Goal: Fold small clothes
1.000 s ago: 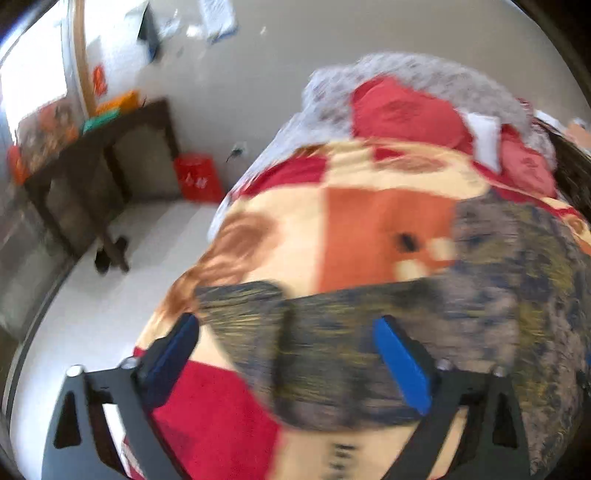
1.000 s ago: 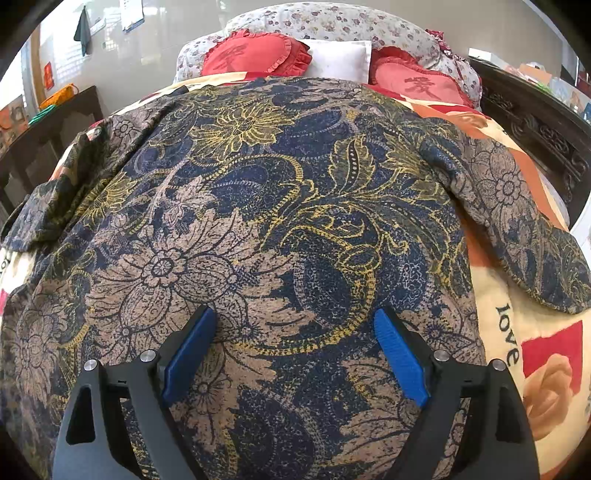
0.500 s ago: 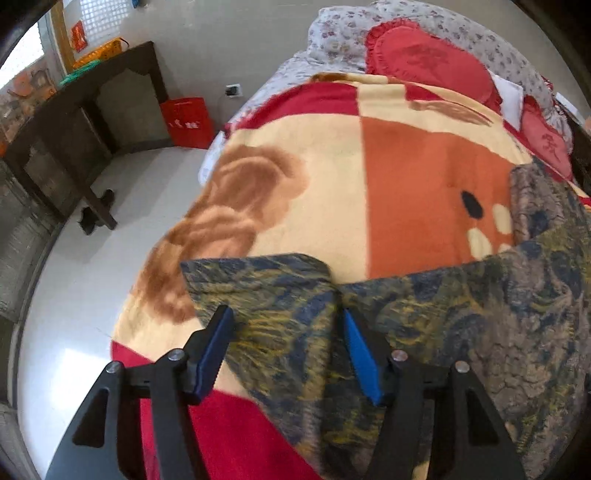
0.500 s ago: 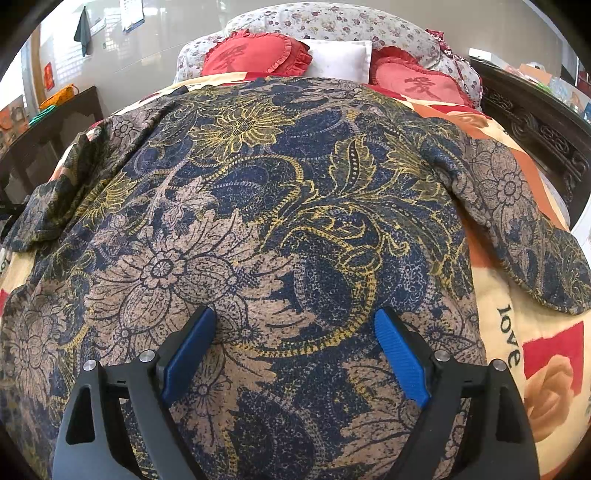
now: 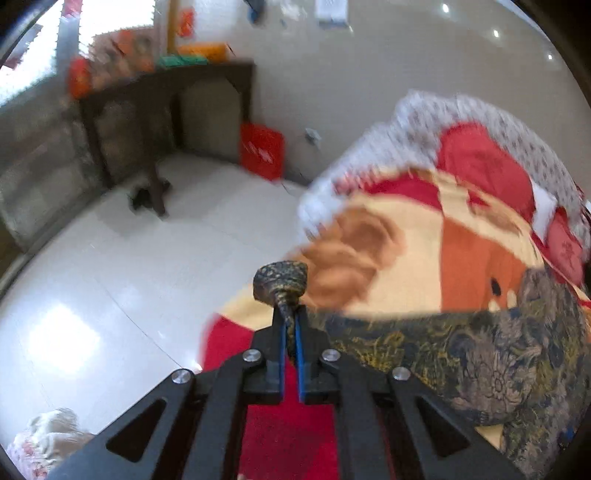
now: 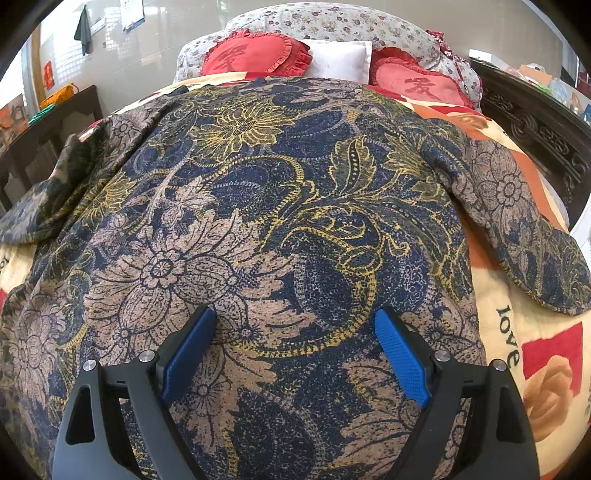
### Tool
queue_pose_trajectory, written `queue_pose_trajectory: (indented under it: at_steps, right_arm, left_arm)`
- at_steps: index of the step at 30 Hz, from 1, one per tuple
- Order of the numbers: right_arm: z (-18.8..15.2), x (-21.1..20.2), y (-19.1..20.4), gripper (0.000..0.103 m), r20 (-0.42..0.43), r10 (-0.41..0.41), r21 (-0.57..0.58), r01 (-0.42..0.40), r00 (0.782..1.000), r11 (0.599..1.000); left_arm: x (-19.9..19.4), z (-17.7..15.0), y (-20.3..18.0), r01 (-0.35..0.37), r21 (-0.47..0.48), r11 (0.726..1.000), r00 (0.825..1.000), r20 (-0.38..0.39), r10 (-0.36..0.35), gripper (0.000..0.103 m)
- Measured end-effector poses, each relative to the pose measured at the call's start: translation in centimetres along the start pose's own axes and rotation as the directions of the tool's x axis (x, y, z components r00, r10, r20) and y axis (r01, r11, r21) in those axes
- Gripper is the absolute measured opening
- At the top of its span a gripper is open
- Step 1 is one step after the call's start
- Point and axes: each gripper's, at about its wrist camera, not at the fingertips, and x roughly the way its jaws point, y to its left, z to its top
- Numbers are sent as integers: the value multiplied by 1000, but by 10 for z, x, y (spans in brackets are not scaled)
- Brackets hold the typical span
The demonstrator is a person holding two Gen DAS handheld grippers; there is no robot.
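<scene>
Left gripper: I have my left gripper clamped tight, the blue pads pressed together on a bunched end of the garment's sleeve; a small knot of fabric pokes out past the fingertips.
Right gripper: my right gripper stands wide apart, both blue pads well separated with nothing between them; it hangs over the lower middle of the garment, and I cannot tell whether the fingertips touch the cloth.
Garment: the patterned garment, dark blue and tan with yellow floral outlines, lies spread flat across the blanket. In the left wrist view its cloth runs from my closed fingers off to the right.
Right sleeve: the sleeve on the right side of the right wrist view lies out on the blanket, angled down and away from the body.
Blanket: the blanket, cream with red and orange blocks, a rose print and the word "love", covers the bed under the garment.
Pillows: two red heart-shaped cushions and a white pillow sit at the head of the bed, against a flowered bolster.
Room, left wrist view: blurred; a dark wooden table, a red bag against the wall, and pale floor tiles.
</scene>
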Motion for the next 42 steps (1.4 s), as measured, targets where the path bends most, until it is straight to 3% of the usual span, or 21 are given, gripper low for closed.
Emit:
queue_pose_trajectory:
  at_steps: [2, 5, 9, 11, 13, 16, 17, 20, 23, 24, 27, 29, 30, 32, 33, 36, 37, 42]
  right_arm:
    - [0, 0, 0, 103, 1, -1, 0, 1, 1000, 1000]
    - [1, 0, 0, 103, 1, -1, 0, 1, 1000, 1000]
    - [0, 0, 1, 103, 2, -3, -2, 3, 1000, 1000]
    - [0, 0, 0, 103, 2, -2, -1, 3, 1000, 1000]
    - [0, -1, 1, 103, 1, -2, -1, 2, 1000, 1000]
    - [0, 0, 1, 103, 1, -2, 0, 2, 1000, 1000]
    - [0, 0, 1, 103, 1, -1, 0, 1, 1000, 1000]
    - [0, 0, 0, 103, 3, 4, 4, -4, 1000, 1000]
    - [0, 0, -1, 103, 3, 8, 7, -8, 1000, 1000]
    - [0, 0, -2, 103, 3, 9, 8, -9, 1000, 1000]
    - [0, -1, -3, 103, 6, 19, 15, -19, 1000, 1000]
    - [0, -1, -3, 103, 8, 21, 16, -21, 1000, 1000]
    - [-1, -1, -3, 103, 8, 21, 17, -21, 1000, 1000]
    - [0, -1, -3, 103, 9, 24, 19, -24, 1000, 1000]
    - [0, -1, -3, 103, 9, 25, 19, -25, 1000, 1000]
    - [-1, -1, -4, 103, 10, 25, 20, -25, 1000, 999]
    - [0, -1, -4, 103, 10, 25, 20, -25, 1000, 999]
    - [0, -2, -4, 103, 9, 24, 19, -24, 1000, 1000]
  left_arm:
    - [-19, 8, 13, -43, -31, 999, 997, 65, 45, 4]
    - [-47, 29, 33, -112, -78, 991, 978, 169, 124, 4]
    - [-70, 46, 36, -102, -119, 988, 962, 242, 129, 4]
    - [-74, 45, 20, -41, -87, 995, 968, 243, 61, 4]
    - [-77, 41, -11, 69, -31, 997, 970, 238, -59, 4]
    - [-83, 30, -79, 255, 80, 964, 942, 204, -266, 4]
    - [-85, 25, -106, 323, 120, 939, 923, 181, -340, 4]
    - [-95, 5, -200, 512, 238, 825, 833, 98, -545, 4]
    - [-114, -22, -292, 639, 346, 687, 733, -2, -680, 4]
    - [-121, -37, -329, 674, 386, 629, 696, -48, -716, 4]
    - [-127, -71, -402, 728, 434, 531, 644, -164, -748, 4]
    - [-121, -98, -447, 753, 457, 474, 622, -258, -740, 4]
    - [-115, -112, -465, 759, 467, 454, 619, -303, -724, 4]
    - [-110, -137, -483, 774, 469, 424, 608, -365, -705, 4]
    - [-103, -147, -489, 798, 448, 402, 584, -414, -698, 4]
    - [-102, -162, -496, 832, 429, 353, 539, -471, -698, 4]
    - [-102, -166, -498, 850, 416, 322, 510, -500, -700, 4]
    - [-120, -183, -514, 884, 426, 194, 428, -566, -704, 4]
